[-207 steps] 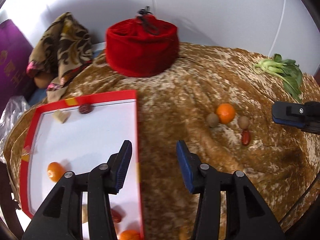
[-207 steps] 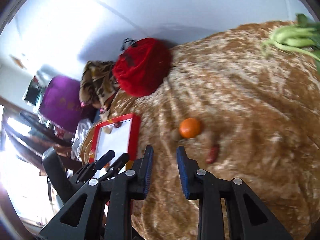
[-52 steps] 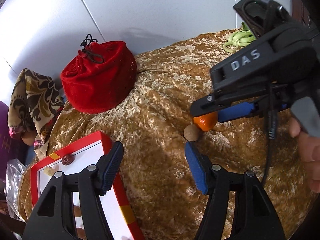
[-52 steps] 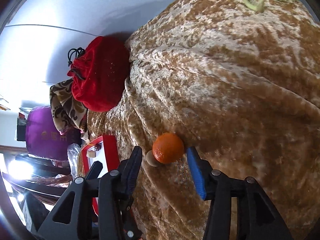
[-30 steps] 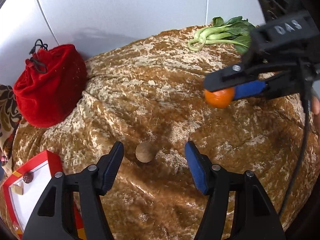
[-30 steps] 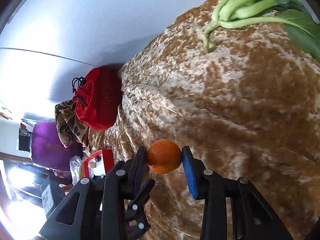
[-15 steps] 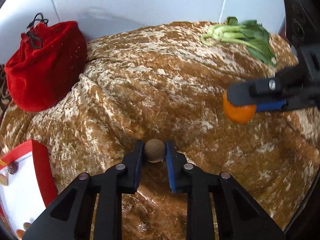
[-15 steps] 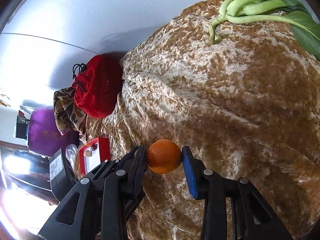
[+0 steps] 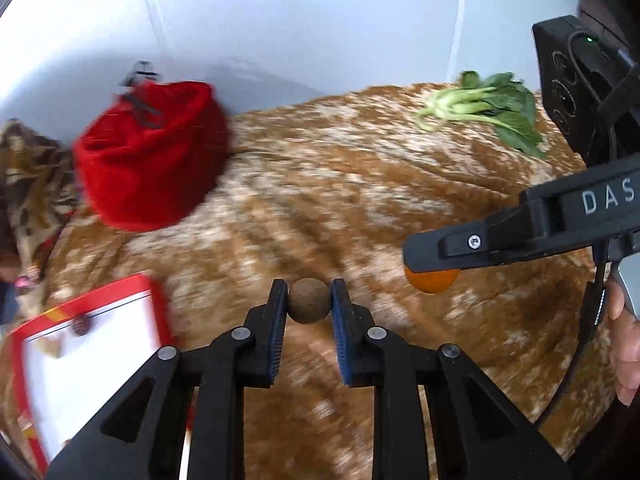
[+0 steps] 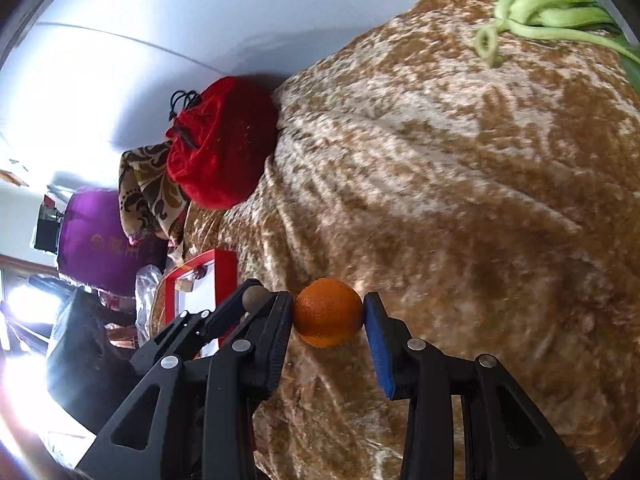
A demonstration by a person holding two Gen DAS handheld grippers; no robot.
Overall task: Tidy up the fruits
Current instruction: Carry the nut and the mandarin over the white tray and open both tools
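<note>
My left gripper (image 9: 309,300) is shut on a small round brown fruit (image 9: 309,301) and holds it above the brown velvet cloth (image 9: 340,208). It also shows in the right wrist view (image 10: 254,297). My right gripper (image 10: 328,313) is shut on an orange (image 10: 328,312), held above the cloth. In the left wrist view the orange (image 9: 432,280) peeks out under the right gripper's black finger at right. The red-rimmed white tray (image 9: 96,344) lies at lower left with a dark date (image 9: 80,326) on it.
A red velvet drawstring pouch (image 9: 154,156) stands at the back left beside a patterned cloth (image 9: 28,176). Green bok choy (image 9: 488,108) lies at the back right. A purple bag (image 10: 100,236) and a plastic bag (image 10: 146,292) sit beyond the table's left edge.
My left gripper has lifted the brown fruit off the cloth and swung left, bringing the tray into view. My right gripper still holds the orange and has come closer to the left one.
</note>
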